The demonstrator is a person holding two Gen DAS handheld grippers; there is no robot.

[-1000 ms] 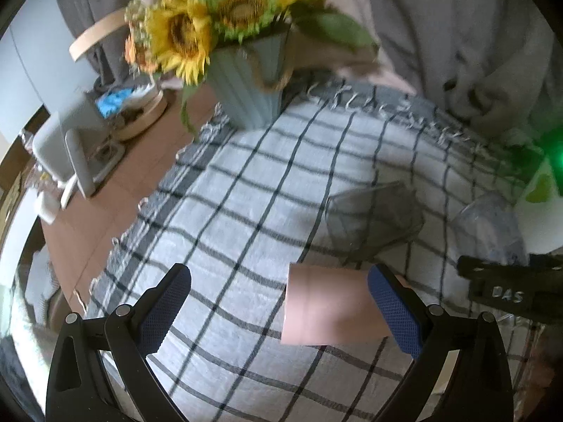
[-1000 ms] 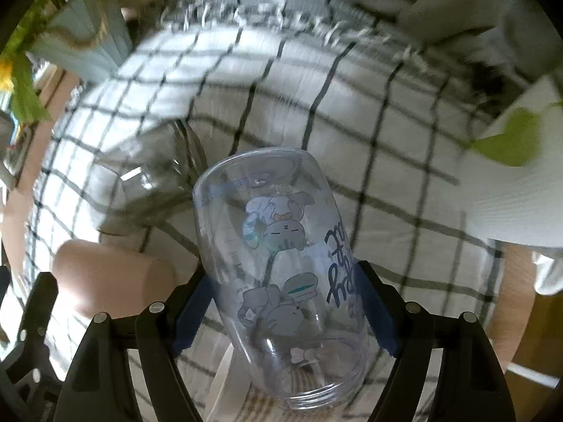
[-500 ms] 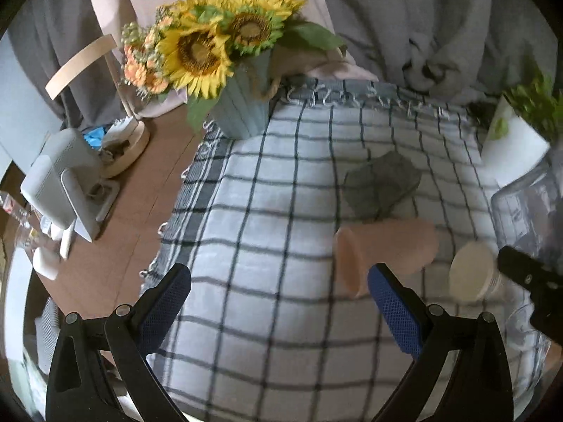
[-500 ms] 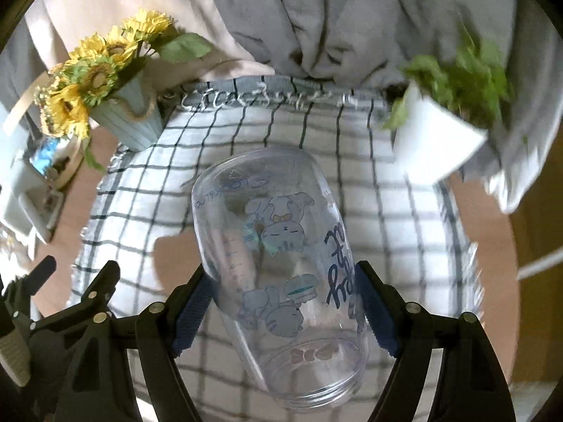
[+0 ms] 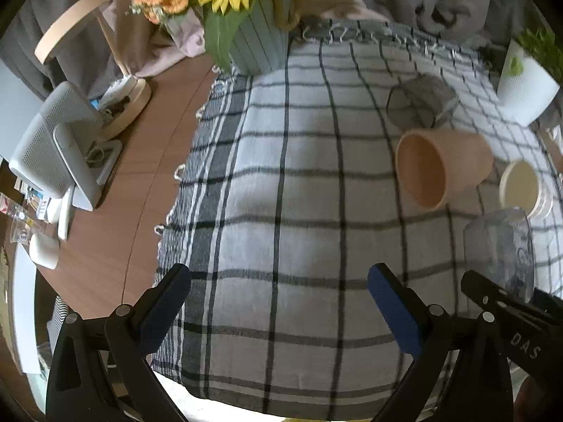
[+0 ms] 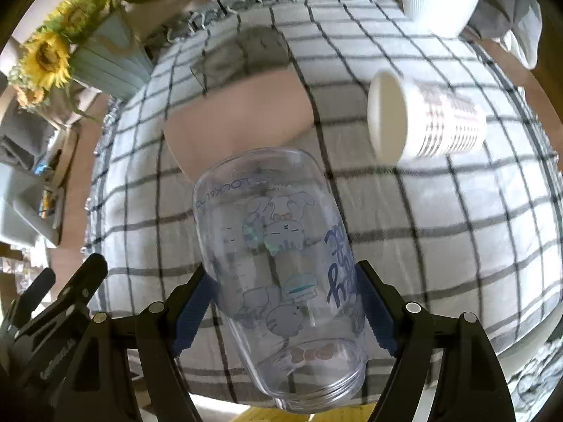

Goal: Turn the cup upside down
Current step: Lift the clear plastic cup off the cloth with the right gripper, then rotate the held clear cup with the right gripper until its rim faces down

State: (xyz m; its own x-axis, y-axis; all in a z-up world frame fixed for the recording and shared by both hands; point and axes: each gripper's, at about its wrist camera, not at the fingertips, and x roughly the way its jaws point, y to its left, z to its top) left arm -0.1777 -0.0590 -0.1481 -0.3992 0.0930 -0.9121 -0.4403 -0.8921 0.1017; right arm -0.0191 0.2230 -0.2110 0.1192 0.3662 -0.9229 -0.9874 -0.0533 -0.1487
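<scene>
My right gripper (image 6: 285, 313) is shut on a clear plastic cup (image 6: 278, 256) printed with cartoon animals, held above the checked tablecloth (image 6: 457, 246) with its closed base pointing away from me and its open rim toward the camera. The same cup shows at the right of the left wrist view (image 5: 499, 253). My left gripper (image 5: 278, 306) is open and empty over the near part of the cloth. A pink cup (image 5: 440, 168) lies on its side, mouth toward the left gripper. A white paper cup (image 6: 425, 126) and a dark glass cup (image 5: 418, 105) also lie on their sides.
A blue vase with sunflowers (image 5: 257, 35) stands at the cloth's far left corner. A white plant pot (image 5: 524, 84) stands at the far right. The wooden table (image 5: 140, 161) at left holds a white device (image 5: 52, 151) and a round stand.
My right gripper has carried the clear cup back and down near the front of the cloth. My left gripper has pulled back from the pink cup, which now lies farther away.
</scene>
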